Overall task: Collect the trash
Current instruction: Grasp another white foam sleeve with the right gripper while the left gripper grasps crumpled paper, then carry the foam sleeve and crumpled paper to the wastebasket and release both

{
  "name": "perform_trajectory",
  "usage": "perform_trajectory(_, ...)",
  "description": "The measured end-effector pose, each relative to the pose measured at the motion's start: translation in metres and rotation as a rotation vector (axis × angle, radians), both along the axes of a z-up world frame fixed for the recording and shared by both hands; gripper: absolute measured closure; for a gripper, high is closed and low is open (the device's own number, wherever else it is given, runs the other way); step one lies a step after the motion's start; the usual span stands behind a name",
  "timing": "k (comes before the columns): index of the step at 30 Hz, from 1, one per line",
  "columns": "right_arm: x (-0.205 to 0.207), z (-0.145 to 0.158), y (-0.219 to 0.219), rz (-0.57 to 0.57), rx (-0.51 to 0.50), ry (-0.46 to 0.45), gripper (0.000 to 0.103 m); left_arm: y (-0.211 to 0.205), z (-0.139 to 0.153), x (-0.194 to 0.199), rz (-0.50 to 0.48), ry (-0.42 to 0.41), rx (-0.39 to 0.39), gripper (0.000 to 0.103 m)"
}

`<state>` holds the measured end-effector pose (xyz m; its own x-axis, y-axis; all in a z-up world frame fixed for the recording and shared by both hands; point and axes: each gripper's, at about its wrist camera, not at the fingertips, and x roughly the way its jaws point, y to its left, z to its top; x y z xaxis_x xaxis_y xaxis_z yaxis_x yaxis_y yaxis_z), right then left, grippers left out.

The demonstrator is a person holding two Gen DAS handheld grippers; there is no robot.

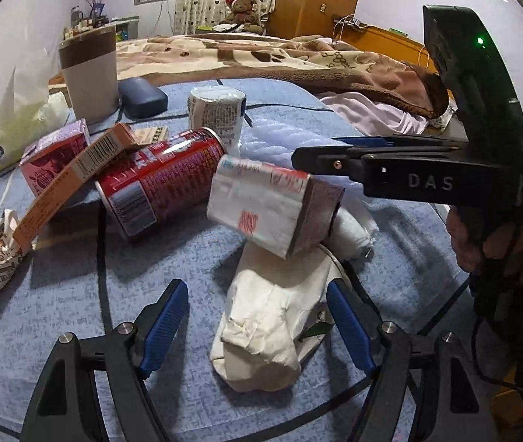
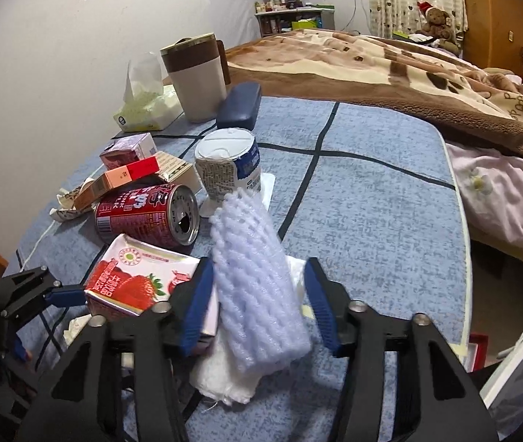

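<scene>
My left gripper (image 1: 258,326) stands open around a crumpled white tissue wad (image 1: 261,335) on the blue table cover; neither pad touches it. My right gripper (image 2: 259,305) straddles a pale lilac foam fruit net (image 2: 258,276) that lies on white tissue. Its left pad is against the net and a thin gap shows at the right pad. A strawberry milk carton (image 2: 132,280) lies just left of it, tipped on its side. Behind are a red drink can (image 1: 162,184) on its side, a white cup (image 1: 217,114), an orange box (image 1: 77,180) and a pink carton (image 1: 55,158).
At the back left stand a beige and brown tumbler (image 2: 197,81), a blue glasses case (image 2: 239,107) and a tissue pack (image 2: 143,110). A bed with a brown blanket (image 2: 390,62) runs along the far side. The table's edge (image 2: 458,221) drops off at the right; a white bin (image 2: 519,368) sits below.
</scene>
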<state>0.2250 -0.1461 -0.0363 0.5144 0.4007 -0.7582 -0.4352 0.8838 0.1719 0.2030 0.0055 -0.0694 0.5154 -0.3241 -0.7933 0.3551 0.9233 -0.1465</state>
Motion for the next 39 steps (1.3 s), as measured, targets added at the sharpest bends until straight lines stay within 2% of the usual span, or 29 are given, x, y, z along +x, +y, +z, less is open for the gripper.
perform_trajectory(2, -0.001, 0.0, 0.0, 0.001, -0.001, -0.002, 0.06, -0.002, 0.001, -0.001, -0.007, 0.0, -0.003, 0.026)
perform_trajectory(4, -0.002, 0.001, 0.001, 0.003, -0.002, 0.0, 0.063, -0.004, 0.001, -0.003, -0.014, 0.002, -0.001, 0.031)
perform_trajectory(6, -0.003, 0.001, 0.0, -0.001, -0.005, -0.001, 0.065, -0.005, 0.001, -0.004, -0.02, 0.009, -0.017, 0.041)
perform_trajectory(14, -0.01, 0.002, -0.002, -0.019, -0.004, -0.018, 0.069, -0.009, 0.003, -0.012, -0.019, -0.001, -0.002, 0.054)
perform_trajectory(17, -0.013, 0.004, -0.004, -0.025, 0.0, -0.031, 0.07, -0.007, 0.005, -0.015, -0.007, -0.008, -0.019, 0.058)
perform_trajectory(27, -0.026, 0.013, -0.01, -0.052, 0.025, -0.07, 0.071, 0.003, 0.015, -0.027, 0.076, -0.04, -0.034, 0.063)
perform_trajectory(39, -0.057, 0.03, -0.03, -0.121, 0.096, -0.13, 0.072, 0.01, 0.047, -0.06, 0.12, -0.132, -0.041, 0.063)
